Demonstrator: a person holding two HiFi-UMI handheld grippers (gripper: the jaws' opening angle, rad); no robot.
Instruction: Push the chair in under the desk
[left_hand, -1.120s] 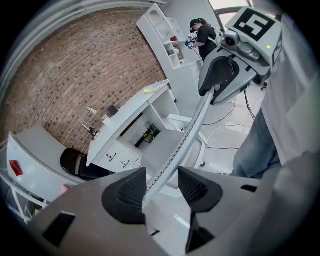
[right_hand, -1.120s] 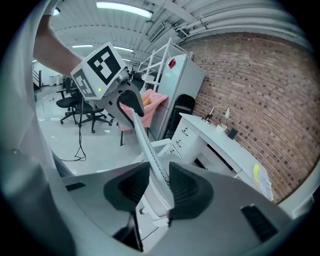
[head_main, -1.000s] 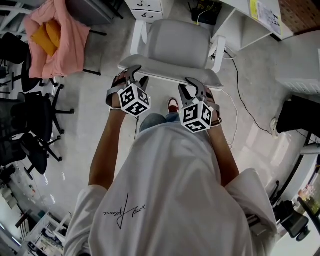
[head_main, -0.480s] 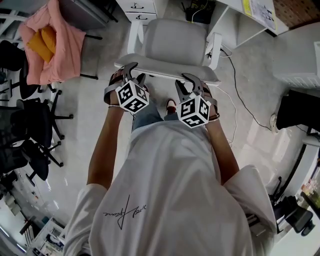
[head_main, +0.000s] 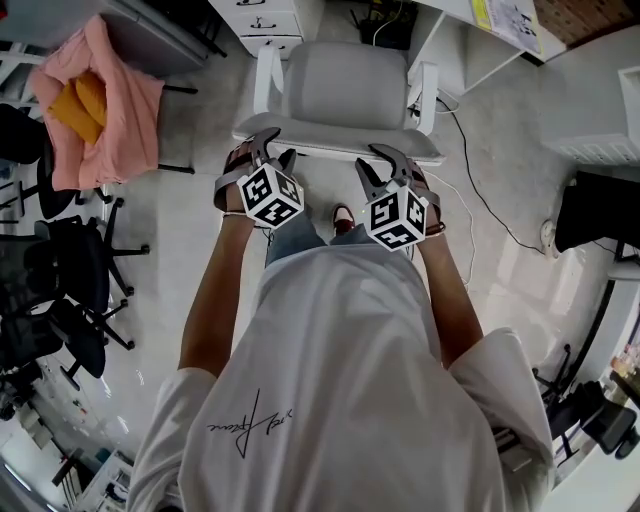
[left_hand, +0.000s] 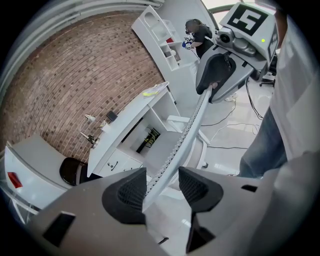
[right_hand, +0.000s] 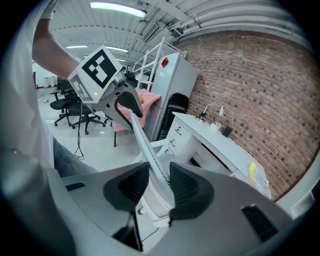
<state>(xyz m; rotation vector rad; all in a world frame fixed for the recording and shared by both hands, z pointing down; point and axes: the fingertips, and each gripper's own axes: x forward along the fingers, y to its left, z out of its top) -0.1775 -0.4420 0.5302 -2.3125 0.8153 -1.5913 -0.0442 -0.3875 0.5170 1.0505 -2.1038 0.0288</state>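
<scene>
The grey office chair (head_main: 345, 85) stands just in front of the white desk (left_hand: 131, 116), its seat towards it. The left gripper (head_main: 277, 148) straddles the backrest's top edge (head_main: 335, 150) (pads apart, wider than the thin rim). The right gripper (head_main: 375, 160) straddles the same edge further along, its jaws opening with the rim between them.
</scene>
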